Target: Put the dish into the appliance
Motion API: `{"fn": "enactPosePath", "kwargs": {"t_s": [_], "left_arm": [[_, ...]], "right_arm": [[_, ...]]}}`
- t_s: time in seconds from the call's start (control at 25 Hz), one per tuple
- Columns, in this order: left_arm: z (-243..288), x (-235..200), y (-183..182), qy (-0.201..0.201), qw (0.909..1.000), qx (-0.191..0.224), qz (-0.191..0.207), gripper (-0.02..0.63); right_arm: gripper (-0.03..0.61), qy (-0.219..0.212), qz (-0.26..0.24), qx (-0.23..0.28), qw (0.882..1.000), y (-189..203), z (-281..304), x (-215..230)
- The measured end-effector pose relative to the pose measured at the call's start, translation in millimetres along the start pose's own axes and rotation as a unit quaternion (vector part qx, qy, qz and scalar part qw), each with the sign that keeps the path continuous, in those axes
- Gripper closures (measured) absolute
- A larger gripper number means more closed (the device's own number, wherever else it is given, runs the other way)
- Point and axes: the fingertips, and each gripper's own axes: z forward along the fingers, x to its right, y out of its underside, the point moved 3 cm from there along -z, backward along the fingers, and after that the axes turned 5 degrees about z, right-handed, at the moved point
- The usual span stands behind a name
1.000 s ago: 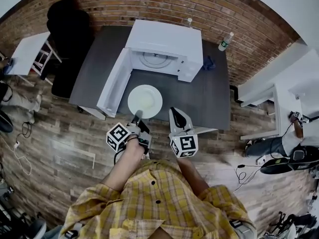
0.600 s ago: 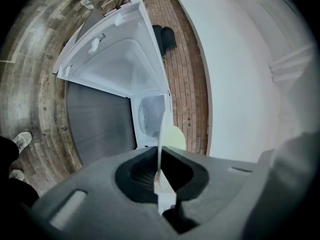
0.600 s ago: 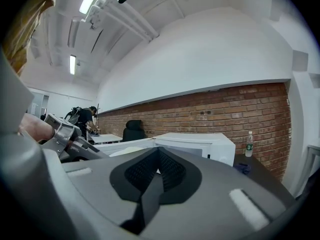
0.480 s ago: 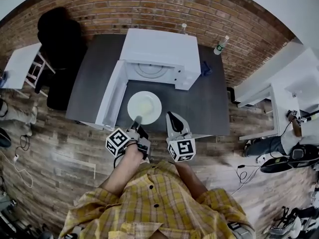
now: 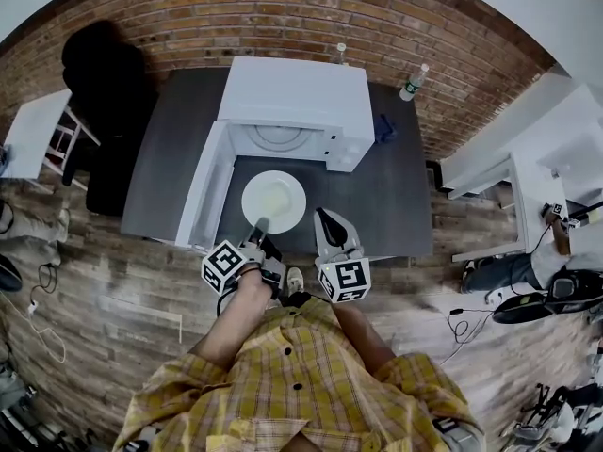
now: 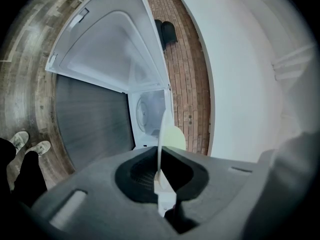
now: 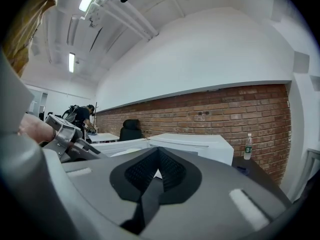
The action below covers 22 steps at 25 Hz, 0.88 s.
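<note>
Dish: near rim between the left tongs, extending ahead of them. Appliance: on the tabletop, straight beyond the dish, its door swung out left of the left tongs. Right tongs: just right of the dish. Bottle: far ahead-right of the right tongs, at the tabletop's back corner.

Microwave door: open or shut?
Open. The door stands swung out at the left of the microwave, and the turntable inside shows.
</note>
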Motion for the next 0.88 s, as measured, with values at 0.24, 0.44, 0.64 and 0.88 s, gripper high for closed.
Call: {"fn": "enactPosePath", "kwargs": {"t_s": [0.24,0.44,0.64,0.88], "left_arm": [[23,0,0,0.003,0.9999,0.011,-0.003,0.601],[41,-3,-2,0.000,0.9998,0.019,-0.002,0.601],[60,-12,-9,-0.003,0.9996,0.028,-0.002,0.601],[77,-24,-17,-0.004,0.9989,0.047,-0.006,0.603]], "right_arm": [[0.574,-0.006,-0.002,-0.003,1.000,4,9,19],[0.574,-0.012,0.003,0.000,1.000,3,17,31],[0.574,-0.020,0.011,-0.002,1.000,9,30,38],[0.574,-0.030,0.018,-0.003,0.999,13,43,40]]}}
